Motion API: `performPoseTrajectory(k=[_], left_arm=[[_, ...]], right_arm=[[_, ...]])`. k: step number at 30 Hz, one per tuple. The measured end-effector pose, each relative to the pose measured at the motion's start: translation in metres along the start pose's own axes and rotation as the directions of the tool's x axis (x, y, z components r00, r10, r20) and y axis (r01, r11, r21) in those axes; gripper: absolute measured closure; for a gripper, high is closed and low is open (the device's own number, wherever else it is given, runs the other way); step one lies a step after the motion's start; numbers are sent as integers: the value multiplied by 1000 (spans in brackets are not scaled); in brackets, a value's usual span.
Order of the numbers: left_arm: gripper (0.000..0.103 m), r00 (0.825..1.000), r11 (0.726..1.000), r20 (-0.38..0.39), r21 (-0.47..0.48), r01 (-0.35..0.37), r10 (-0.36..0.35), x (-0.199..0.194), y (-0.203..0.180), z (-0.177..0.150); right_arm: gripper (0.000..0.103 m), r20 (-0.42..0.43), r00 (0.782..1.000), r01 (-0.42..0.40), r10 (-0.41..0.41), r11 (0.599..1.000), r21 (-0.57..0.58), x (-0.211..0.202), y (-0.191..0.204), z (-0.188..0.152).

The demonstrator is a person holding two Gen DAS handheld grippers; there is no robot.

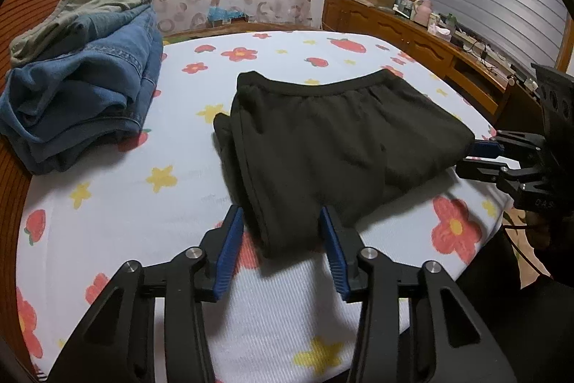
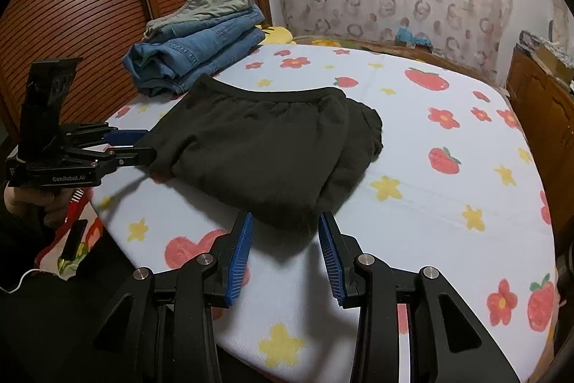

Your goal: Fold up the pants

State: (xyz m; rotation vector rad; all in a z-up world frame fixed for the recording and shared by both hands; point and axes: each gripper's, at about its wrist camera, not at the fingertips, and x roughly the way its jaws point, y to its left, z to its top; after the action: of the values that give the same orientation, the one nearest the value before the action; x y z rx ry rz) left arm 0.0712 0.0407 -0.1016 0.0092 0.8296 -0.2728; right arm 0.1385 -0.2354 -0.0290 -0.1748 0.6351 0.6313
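Note:
Black pants [image 1: 323, 139] lie folded into a compact bundle on the flowered sheet [image 1: 143, 203], waistband at the far side. My left gripper [image 1: 281, 218] is open, its blue pads on either side of the bundle's near left corner. In the right wrist view the pants [image 2: 265, 146] fill the middle, and my right gripper [image 2: 285, 221] is open around the bundle's near corner. The left gripper also shows in the right wrist view [image 2: 143, 142] at the bundle's left end. The right gripper shows in the left wrist view [image 1: 470, 155] at the bundle's right end.
A stack of folded jeans and olive trousers [image 1: 82, 88] sits at the bed's far left, also in the right wrist view [image 2: 201, 38]. A wooden cabinet [image 1: 412, 34] with clutter runs along the right. A slatted wooden door [image 2: 71, 6] stands at the left.

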Motion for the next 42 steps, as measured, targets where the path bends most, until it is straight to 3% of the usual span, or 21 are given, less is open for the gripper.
performPoseTrajectory(k=[3, 7, 10, 14, 21, 29, 31, 37, 38, 39, 42], left_arm=[[65, 1000, 1000, -2, 0, -1, 1, 1, 0, 0], [68, 1000, 1000, -7, 3, -15, 15, 4, -1, 1], [68, 1000, 1000, -12, -3, -25, 25, 6, 1, 1], [68, 1000, 1000, -12, -12, -20, 20, 7, 4, 1], [68, 1000, 1000, -13, -14, -19, 19, 6, 4, 1], [68, 999, 999, 23, -2, -35, 36, -9, 0, 10], [59, 999, 1000, 28, -3, -27, 27, -12, 0, 14], [51, 999, 1000, 49, 7, -19, 19, -16, -4, 24], [43, 999, 1000, 48, 10, -17, 16, -15, -5, 25], [25, 999, 1000, 48, 11, -16, 16, -13, -5, 27], [22, 999, 1000, 43, 5, -12, 11, -9, -7, 29]], right_arm=[[64, 8, 1000, -1, 1, 1000, -10, 1, 1, 0], [89, 26, 999, -26, 27, 1000, -14, -3, -2, -3], [95, 33, 999, -21, 22, 1000, -21, -7, -6, -5], [97, 51, 999, 5, -4, 1000, -19, -18, -12, -6], [96, 2, 1000, -15, 15, 1000, -1, -11, -10, -14], [96, 15, 1000, -23, 23, 1000, 16, -23, -16, -8], [96, 24, 1000, -16, 16, 1000, 17, -29, -17, -9], [96, 55, 998, 9, -10, 1000, 21, -46, -22, -8], [96, 57, 998, 10, -11, 1000, 21, -47, -23, -7], [96, 61, 998, 12, -14, 1000, 21, -48, -24, -6], [96, 70, 997, 15, -16, 1000, 16, -49, -23, -3]])
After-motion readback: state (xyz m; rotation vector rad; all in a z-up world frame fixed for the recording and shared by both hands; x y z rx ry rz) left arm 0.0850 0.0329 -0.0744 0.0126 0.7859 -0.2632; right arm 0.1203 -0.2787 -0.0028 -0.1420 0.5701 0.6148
